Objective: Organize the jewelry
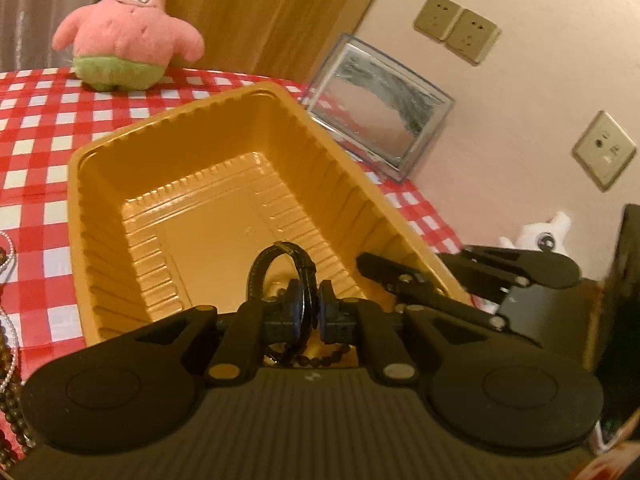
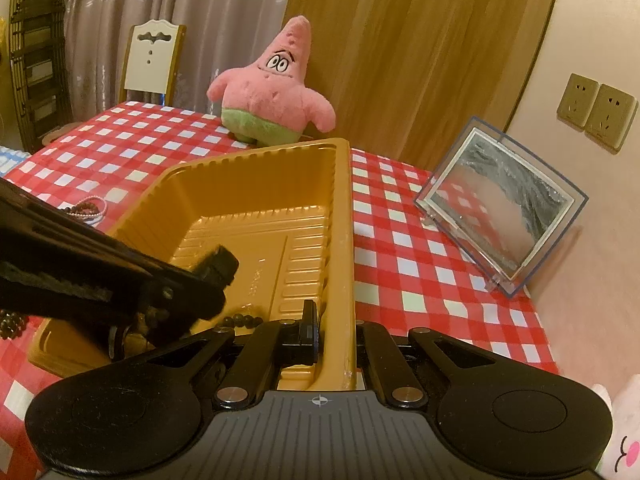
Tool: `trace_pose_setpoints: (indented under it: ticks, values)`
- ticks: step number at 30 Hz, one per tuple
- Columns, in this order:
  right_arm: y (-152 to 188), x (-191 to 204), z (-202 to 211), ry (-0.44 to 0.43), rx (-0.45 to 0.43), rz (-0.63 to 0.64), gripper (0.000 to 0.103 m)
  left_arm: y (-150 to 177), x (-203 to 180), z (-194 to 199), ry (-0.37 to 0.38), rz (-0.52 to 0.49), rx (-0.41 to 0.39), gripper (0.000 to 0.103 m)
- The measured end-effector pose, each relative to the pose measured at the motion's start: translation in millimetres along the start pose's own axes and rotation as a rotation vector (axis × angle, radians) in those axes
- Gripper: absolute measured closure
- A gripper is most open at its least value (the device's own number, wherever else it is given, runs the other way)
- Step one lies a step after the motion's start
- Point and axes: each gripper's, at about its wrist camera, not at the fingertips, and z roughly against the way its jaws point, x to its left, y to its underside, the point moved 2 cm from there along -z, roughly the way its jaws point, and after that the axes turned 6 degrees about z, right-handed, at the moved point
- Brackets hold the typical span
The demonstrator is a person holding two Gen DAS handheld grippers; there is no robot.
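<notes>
While the right gripper (image 2: 334, 332) is clamped tight on the near right rim of the tray (image 2: 344, 216), its fingers one on each side of the wall, the tray is being steadied on the checked table (image 2: 420, 240). The left gripper (image 1: 310, 312) is held over the tray's near end, and a black strap (image 1: 298, 276), seemingly a watch or bracelet band, is pinched between its blue pads (image 1: 295, 307), which stand nearly together. The strap is not yet set down; it is poised just above the tray floor. Some work looks done: a string of dark beads (image 2: 240, 320) is already lying in the tray by the near wall. More is left: beads (image 2: 90, 208) are seen outside the tray near the table's left edge, and a pearl strand and brown beads (image 1: 12, 384) are piled at the near left corner. Release of the strap is judged the step in hand, with those pieces to follow. About a third appears finished.
</notes>
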Motion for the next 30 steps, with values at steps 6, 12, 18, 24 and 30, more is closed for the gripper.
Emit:
trace_pose_setpoints:
  ticks: [6, 12, 18, 24, 30]
  values:
    - [2, 0, -1, -0.002, 0.003, -0.004, 0.1, -5, 2, 19, -0.022, 0.014, -0.049, 0.085]
    - [3, -1, -2, -0.003, 0.006, -0.007, 0.1, 2, 12, 62, -0.096, 0.005, -0.115, 0.083]
    - [3, -2, -3, -0.004, 0.007, -0.007, 0.1, 32, 42, 104, -0.21, 0.07, -0.117, 0.083]
    - [2, -1, -3, -0.003, 0.007, -0.005, 0.1, 58, 69, 139, -0.37, 0.084, -0.114, 0.083]
    - [2, 0, -2, -0.002, 0.007, -0.004, 0.1, 71, 90, 156, -0.478, 0.1, -0.117, 0.083]
